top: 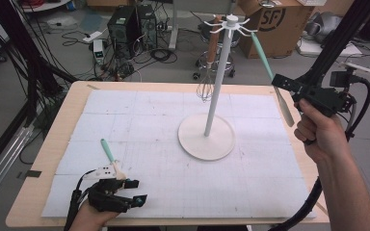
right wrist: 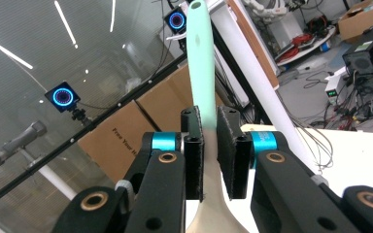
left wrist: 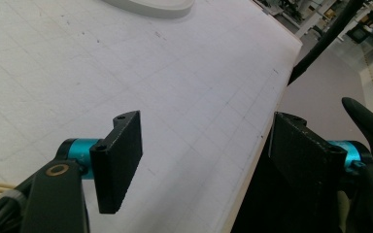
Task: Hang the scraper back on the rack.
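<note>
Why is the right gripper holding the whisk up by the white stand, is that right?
Not quite. The right gripper holds a mint-handled spatula, not the whisk. The right gripper view shows its fingers closed on the spatula's handle up by the white stand; the whisk hangs there by itself.

so it's a light wooden table (top: 48, 159) with a white gridded mat (top: 139, 144) covering most of the top. A white rack stand (top: 206, 137) sits on the mat, well ahead of the left claw (top: 127, 190) and lower left of the right claw (top: 289, 86). A mint-handled utensil (top: 109, 153) lies right at the left claw.
</note>
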Action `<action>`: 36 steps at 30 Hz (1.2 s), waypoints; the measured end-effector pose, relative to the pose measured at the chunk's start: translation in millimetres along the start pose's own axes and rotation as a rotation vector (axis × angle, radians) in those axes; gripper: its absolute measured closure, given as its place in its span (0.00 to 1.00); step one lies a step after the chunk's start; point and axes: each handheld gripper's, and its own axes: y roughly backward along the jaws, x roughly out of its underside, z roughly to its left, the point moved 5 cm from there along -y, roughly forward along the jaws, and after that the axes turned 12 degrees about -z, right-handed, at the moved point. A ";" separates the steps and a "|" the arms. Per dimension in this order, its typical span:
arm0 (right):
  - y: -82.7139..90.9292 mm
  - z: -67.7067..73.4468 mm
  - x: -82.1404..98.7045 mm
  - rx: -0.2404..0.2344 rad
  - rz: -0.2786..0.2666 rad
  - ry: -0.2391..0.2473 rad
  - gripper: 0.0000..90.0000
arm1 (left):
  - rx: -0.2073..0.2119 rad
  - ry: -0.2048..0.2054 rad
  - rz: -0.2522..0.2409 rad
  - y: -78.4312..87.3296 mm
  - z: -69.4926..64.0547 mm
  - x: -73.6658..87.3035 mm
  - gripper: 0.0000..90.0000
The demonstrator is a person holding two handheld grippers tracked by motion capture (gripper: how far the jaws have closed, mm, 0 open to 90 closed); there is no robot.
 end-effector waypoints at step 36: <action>-26.6 -6.0 10.9 0.039 0.051 0.015 0.91 | 0.002 -0.003 -0.003 1.7 -0.8 -0.7 0.32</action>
